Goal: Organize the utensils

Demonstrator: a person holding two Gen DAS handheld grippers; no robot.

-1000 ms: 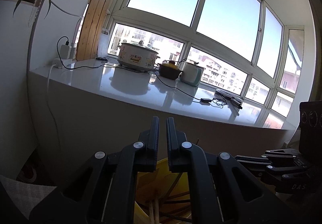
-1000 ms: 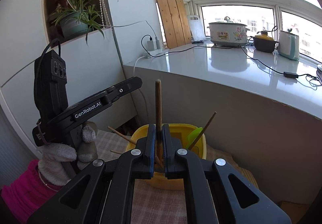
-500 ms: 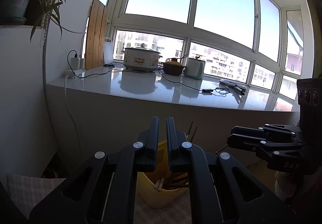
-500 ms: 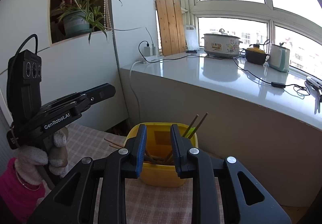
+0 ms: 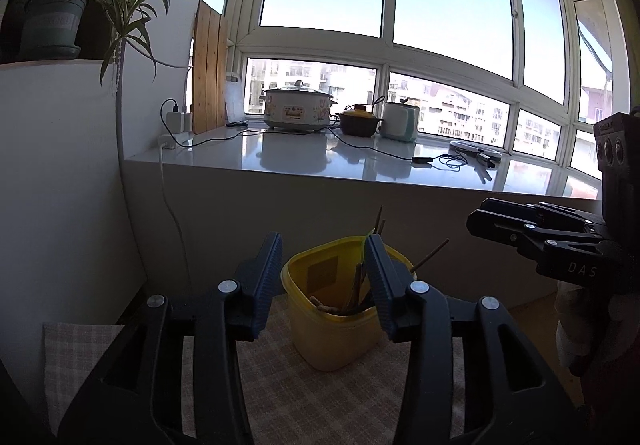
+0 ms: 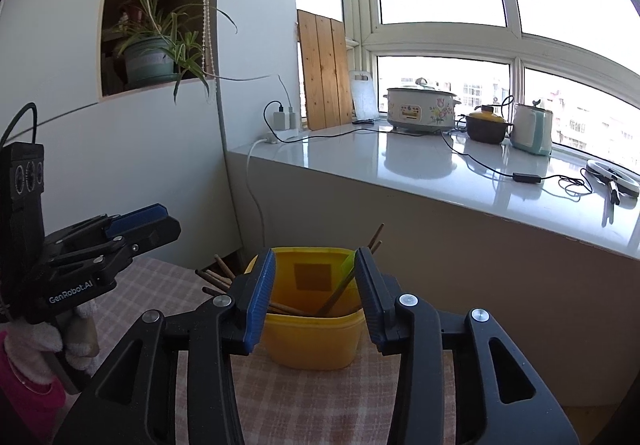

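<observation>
On the checked cloth (image 6: pixel 168 301), a yellow tub (image 6: pixel 316 341) holds chopsticks (image 6: pixel 338 295); both claws just opened, empty.

A table is covered by a checked cloth (image 6: pixel 328 397), on which a yellow tub (image 6: pixel 316 337) is stood near the far edge. A white counter (image 6: pixel 432 173) behind it is loaded with a flowered cooker (image 6: pixel 420 111), a dark pot (image 6: pixel 486 125), a pale kettle (image 6: pixel 532 131), a ring light (image 6: pixel 612 181) and trailing cables (image 6: pixel 480 165).
</observation>
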